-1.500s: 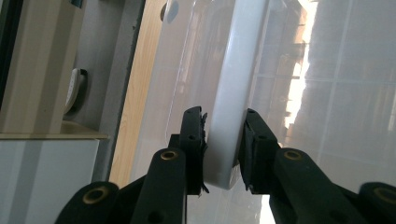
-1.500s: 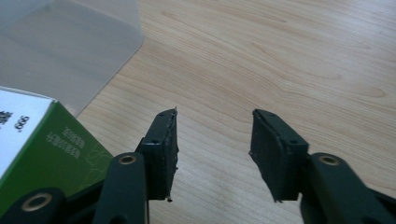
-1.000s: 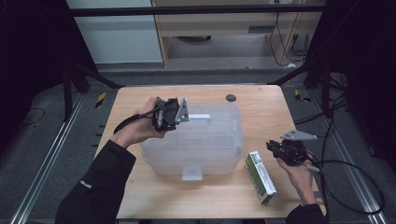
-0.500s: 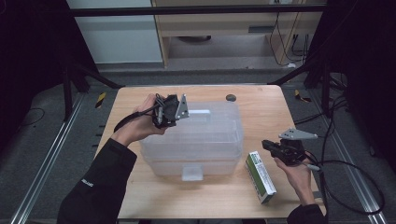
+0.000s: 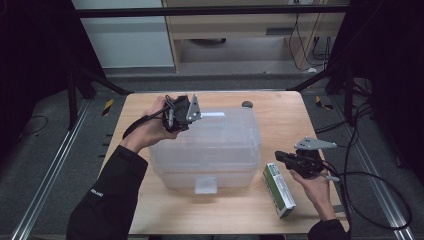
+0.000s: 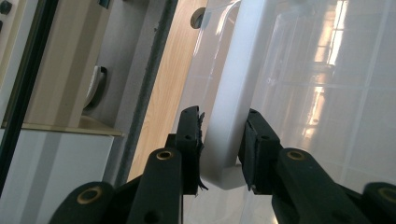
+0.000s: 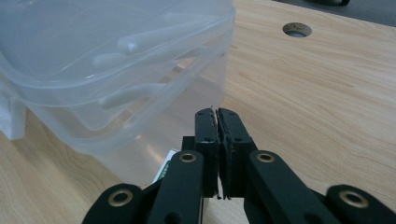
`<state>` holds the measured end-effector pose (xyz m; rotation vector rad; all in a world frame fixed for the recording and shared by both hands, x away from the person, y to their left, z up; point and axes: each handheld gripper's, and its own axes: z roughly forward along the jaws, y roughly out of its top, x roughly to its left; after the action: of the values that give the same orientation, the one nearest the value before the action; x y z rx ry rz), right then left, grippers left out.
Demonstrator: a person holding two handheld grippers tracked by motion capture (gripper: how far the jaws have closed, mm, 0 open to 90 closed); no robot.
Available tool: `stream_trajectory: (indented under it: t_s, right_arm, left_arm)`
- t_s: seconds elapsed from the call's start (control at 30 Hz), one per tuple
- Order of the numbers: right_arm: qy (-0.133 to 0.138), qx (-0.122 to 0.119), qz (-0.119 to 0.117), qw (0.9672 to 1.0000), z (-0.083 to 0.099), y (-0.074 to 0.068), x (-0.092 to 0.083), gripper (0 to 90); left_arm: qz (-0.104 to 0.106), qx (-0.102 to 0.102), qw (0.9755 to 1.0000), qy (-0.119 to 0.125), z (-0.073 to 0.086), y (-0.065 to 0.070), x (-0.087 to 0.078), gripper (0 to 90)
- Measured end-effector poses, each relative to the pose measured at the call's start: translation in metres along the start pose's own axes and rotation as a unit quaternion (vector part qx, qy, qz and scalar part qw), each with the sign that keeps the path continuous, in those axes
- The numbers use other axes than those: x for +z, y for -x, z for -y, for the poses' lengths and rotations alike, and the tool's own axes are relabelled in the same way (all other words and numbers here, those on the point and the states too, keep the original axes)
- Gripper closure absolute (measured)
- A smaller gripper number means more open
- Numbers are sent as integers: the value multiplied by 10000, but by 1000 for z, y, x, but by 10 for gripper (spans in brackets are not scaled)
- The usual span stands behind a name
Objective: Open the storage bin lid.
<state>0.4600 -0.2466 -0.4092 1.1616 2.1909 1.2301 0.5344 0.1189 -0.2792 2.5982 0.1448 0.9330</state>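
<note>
A clear lidded storage box stands in the middle of the wooden table. At its far left corner my left gripper reaches in from the left. In the left gripper view the jaws sit on both sides of the box's white latch, pads against it. My right gripper hovers low by the box's right side, above a green and white carton lying flat. Its jaws are pressed together with nothing between them, pointing past the box's corner.
A round hole is set in the tabletop behind the box, also seen ahead of the right gripper. A second white latch sits on the box's near side. Cables trail off the table's right edge.
The right gripper has edged a little to the left, toward the box. The left hand and gripper keep their place at the far corner.
</note>
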Motion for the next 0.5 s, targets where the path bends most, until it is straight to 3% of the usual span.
stream_trajectory:
  t_s: [0.5]
  right_arm:
    - [-23, -102, -368, 9993, -6, -13, 2, 900]
  left_arm:
    - [-207, -249, 9995, 9, -3, -14, 5, 693]
